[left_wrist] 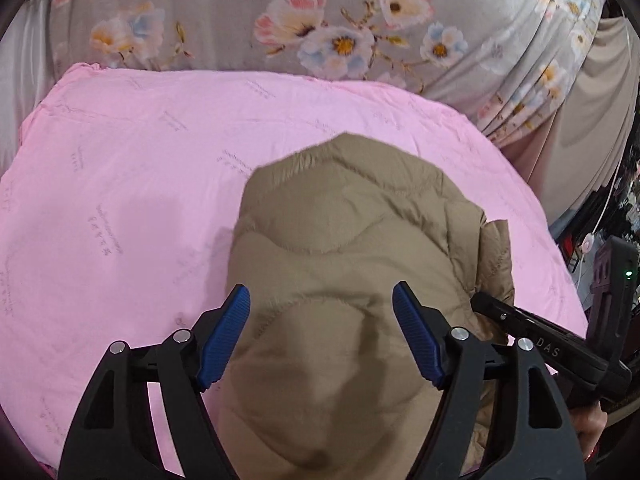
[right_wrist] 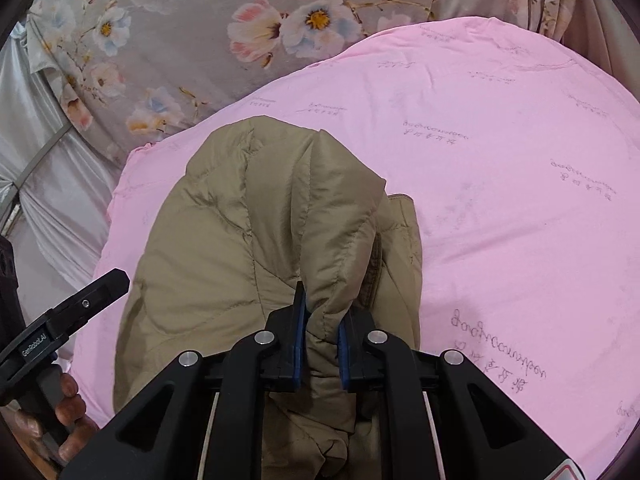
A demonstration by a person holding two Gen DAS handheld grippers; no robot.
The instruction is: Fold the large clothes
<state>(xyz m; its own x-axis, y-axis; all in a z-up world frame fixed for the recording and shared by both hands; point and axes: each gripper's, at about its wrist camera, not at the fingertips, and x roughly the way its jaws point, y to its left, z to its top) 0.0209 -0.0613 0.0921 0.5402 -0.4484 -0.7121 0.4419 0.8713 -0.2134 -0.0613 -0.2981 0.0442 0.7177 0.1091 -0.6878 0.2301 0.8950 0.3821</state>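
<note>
Lying at about the six-o'clock half of the pink quilted bed cover (left_wrist: 120, 184), the tan quilted puffer jacket (left_wrist: 344, 216) looks light, soft and springy, with a smooth shell that would probably slip and puff back open after a fold, so it seems best taken at a hem, seam or doubled edge rather than on its padded middle. On the left, the left gripper (left_wrist: 322, 336) points down at a slant over the jacket's near panel, its blue-padded fingers (left_wrist: 224, 340) standing well apart on either side of the fabric and not pressing it; the hand gripping its handle shows at seven o'clock in the right wrist view. To the right, the right gripper (right_wrist: 322, 340) also slants downward, its fingers (right_wrist: 299, 336) drawn close and clamped on a raised ridge of the jacket's right-hand edge, which tents up from the cover. The grey floral sheet (right_wrist: 168, 40) lies beyond at twelve o'clock.
</note>
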